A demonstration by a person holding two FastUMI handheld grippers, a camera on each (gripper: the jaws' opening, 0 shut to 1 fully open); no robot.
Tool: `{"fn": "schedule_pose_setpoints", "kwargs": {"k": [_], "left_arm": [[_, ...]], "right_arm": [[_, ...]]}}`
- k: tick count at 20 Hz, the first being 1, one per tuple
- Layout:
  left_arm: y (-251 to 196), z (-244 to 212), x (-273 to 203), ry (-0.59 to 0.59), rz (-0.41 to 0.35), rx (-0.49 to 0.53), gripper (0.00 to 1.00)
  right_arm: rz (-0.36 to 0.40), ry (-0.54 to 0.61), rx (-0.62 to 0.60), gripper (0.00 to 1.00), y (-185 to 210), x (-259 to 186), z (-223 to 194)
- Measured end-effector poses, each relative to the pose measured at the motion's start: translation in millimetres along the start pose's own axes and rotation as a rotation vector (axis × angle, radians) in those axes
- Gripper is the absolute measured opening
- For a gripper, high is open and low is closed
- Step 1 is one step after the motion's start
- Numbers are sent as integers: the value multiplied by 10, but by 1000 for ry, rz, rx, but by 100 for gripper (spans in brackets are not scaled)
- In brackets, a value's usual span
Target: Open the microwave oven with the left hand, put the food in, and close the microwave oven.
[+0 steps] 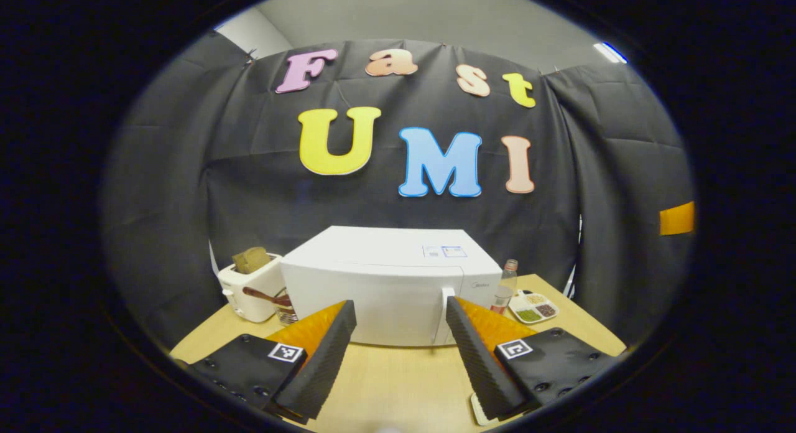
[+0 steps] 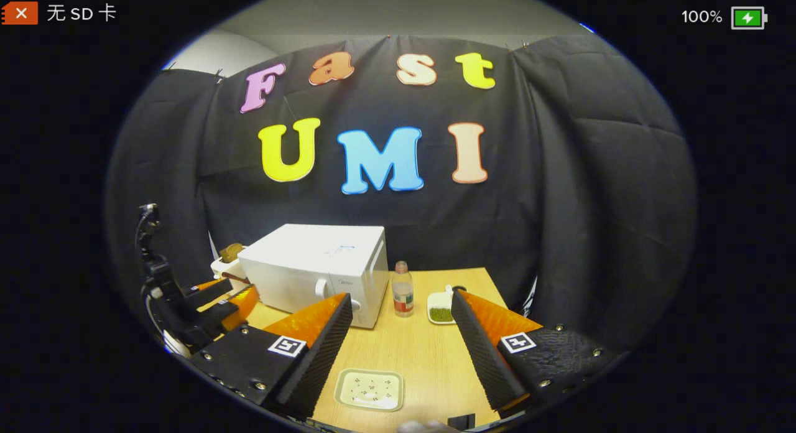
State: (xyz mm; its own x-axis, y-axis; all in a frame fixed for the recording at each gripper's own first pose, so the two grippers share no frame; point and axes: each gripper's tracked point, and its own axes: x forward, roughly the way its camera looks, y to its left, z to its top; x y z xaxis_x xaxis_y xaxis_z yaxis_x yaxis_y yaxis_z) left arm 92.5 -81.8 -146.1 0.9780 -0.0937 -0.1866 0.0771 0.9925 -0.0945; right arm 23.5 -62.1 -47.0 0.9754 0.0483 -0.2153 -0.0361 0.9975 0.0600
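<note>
Left gripper [image 1: 401, 324]: jaws wide, holding nothing.
Microwave [image 1: 385, 284]: door shut, ahead of the left jaws, its handle [image 1: 445, 315] just inside the right finger.
Right gripper [image 2: 401, 321]: jaws wide, nothing between them.
Plate [image 2: 369, 389]: on the table [image 2: 423, 346], low between the right jaws, nearer the left finger.

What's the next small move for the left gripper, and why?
Probably ease the left gripper forward toward the microwave oven's door handle. The door looks shut, the gripper is open and short of it with bare table between, and the handle sits just inside its right finger, so a slight shift right should line it up. The right gripper hangs open above a square plate.
</note>
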Motion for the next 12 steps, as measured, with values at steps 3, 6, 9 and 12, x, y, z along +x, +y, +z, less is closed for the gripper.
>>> {"fn": "schedule_pose_setpoints", "kwargs": {"k": [3,6,9,12], "left_arm": [[229,359,-331,-29,-9,-47,99],[510,666,-581,-71,30,-7,99],[550,854,-784,-112,23,30,99],[514,972,-918,-130,-8,31,100]], "right_arm": [[-14,-78,-34,98,47,-48,307],[-12,-129,-21,98,140,-135,524],[-17,-148,-21,98,206,-205,550],[-18,-154,-3,93,290,-289,557]]}}
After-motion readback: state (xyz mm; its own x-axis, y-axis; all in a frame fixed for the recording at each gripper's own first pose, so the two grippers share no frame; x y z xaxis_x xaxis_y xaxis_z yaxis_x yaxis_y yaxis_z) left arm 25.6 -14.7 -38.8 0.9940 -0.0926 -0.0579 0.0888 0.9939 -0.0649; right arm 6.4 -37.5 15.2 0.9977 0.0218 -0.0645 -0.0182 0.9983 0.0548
